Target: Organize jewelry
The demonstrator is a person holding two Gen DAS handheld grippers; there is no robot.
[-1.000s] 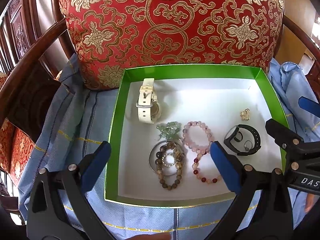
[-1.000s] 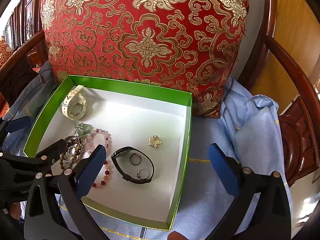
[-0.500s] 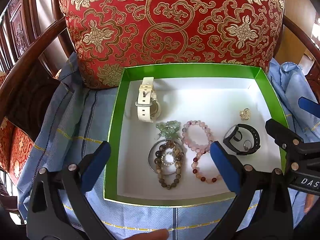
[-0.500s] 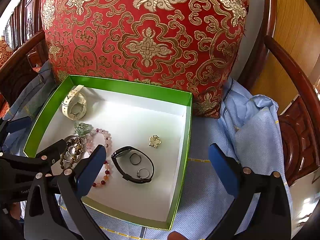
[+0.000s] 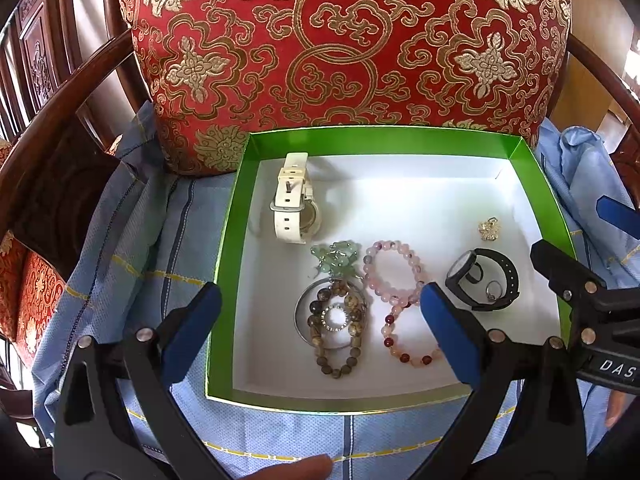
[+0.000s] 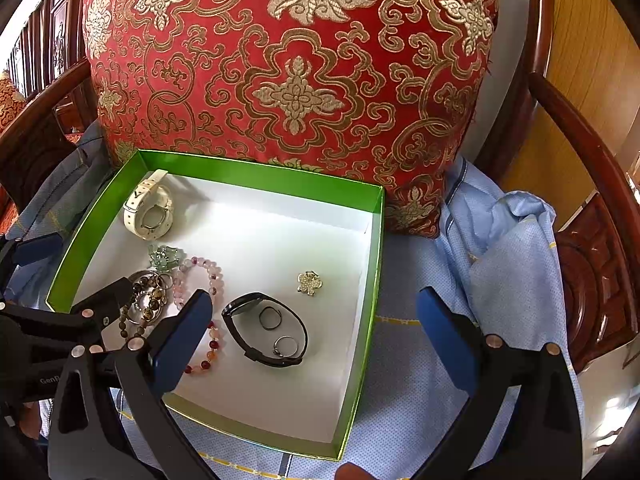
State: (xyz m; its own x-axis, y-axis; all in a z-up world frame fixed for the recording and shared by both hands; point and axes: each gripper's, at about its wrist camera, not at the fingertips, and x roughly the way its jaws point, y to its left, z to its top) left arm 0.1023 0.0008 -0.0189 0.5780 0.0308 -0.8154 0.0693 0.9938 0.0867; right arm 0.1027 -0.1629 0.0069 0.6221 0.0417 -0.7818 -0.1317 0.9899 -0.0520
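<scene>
Hovering, I held both grippers, left (image 5: 320, 320) and right (image 6: 312, 336), spread wide and empty over the green box (image 5: 228, 264). Inside: tangled beads (image 5: 340, 320), black band (image 6: 266, 330) ringing two rings, brooch (image 6: 309, 283), white watch (image 5: 292, 200). Best lifted singly; overlaps unclear.

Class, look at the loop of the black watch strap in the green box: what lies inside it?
Inside the black watch strap lie two small rings: a dark plain ring and a silver ring. Whether the silver one carries a stone is too small to tell.
</scene>
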